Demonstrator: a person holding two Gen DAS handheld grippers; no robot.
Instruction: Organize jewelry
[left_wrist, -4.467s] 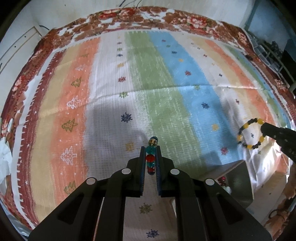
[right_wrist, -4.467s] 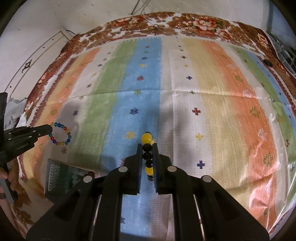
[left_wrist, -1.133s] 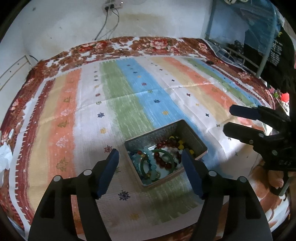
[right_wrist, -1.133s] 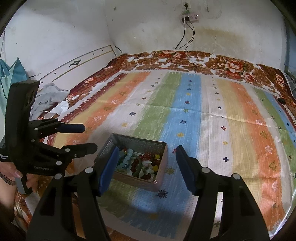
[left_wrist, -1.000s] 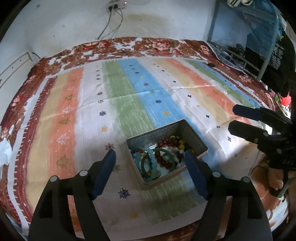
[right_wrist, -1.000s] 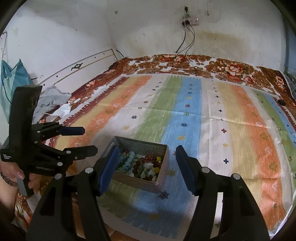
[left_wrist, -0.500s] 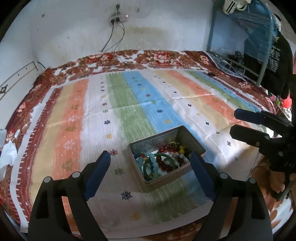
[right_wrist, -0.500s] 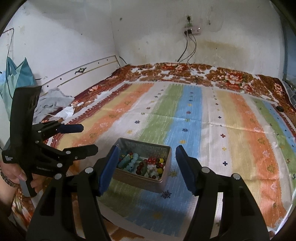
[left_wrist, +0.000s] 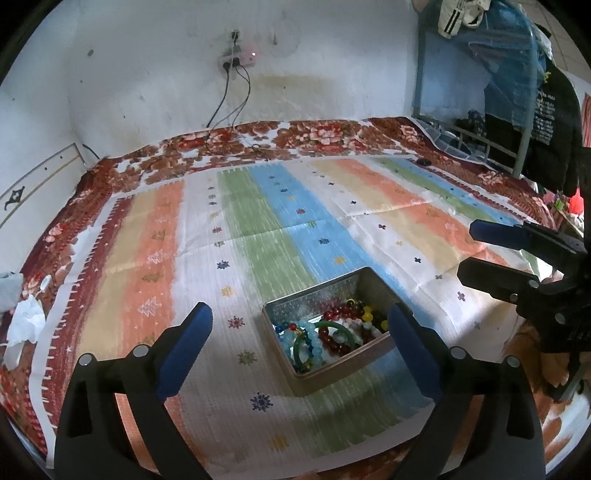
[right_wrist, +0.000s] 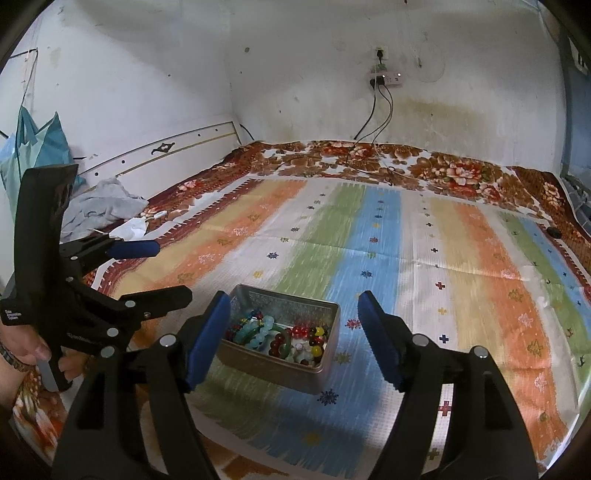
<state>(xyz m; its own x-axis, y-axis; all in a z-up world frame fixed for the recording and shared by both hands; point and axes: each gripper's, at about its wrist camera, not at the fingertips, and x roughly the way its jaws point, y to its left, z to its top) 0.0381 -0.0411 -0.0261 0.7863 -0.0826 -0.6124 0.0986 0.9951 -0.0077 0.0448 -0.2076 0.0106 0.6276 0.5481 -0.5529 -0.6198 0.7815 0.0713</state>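
A silver metal tin (left_wrist: 314, 291) (right_wrist: 273, 365) sits on the striped cloth, holding several beaded bracelets (left_wrist: 332, 332) (right_wrist: 280, 336) in red, green, pale blue and yellow. My left gripper (left_wrist: 300, 314) (right_wrist: 168, 271) hovers back from the tin with its blue-padded jaws opening wide and nothing between them. My right gripper (right_wrist: 293, 299) (left_wrist: 474, 251) hangs to the right of it, jaws also opening and empty. The tin shows through the gap of each gripper, on the cloth below and beyond the fingertips. A hand (right_wrist: 26, 350) grips the left gripper's handle.
The striped cloth (left_wrist: 258, 229) covers a floral blanket (left_wrist: 314, 136) on a bed. A power strip with cables (right_wrist: 384, 79) hangs on the back wall. Crumpled tissue (left_wrist: 24, 321) and grey cloth (right_wrist: 103, 206) lie at the left edge. A metal rack with dark clothes (left_wrist: 546, 122) stands on the right.
Earlier each gripper was shut on a beaded bracelet over the cloth. Now both are empty, drawn back from the tin and tilted upward, with their jaws spread wider.
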